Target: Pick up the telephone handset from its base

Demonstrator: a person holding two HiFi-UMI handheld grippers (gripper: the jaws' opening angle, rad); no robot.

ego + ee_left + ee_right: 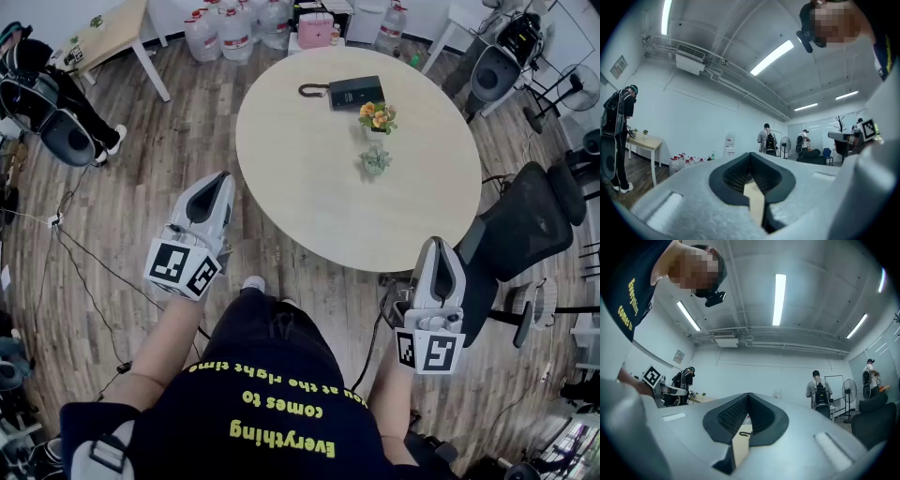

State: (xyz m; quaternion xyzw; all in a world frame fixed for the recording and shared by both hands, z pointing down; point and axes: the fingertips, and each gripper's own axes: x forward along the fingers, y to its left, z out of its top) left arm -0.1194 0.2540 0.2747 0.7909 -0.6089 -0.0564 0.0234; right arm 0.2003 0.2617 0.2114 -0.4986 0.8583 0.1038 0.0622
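Round table [309, 192] on wood flooring carries the dark telephone [356, 93] at its far side, its handset probably light, rigid, slick plastic best pinched mid-handle, while left gripper [221, 180] and right gripper [436, 244] hover closed and empty off the table's near edge.

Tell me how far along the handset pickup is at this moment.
Done: nothing yet; the telephone sits untouched on the far side of the round table. In hand: nothing; the left gripper and right gripper are both shut and empty, at the near rim, well short of the phone. Left: the whole pickup: reach across, open, grasp, lift.
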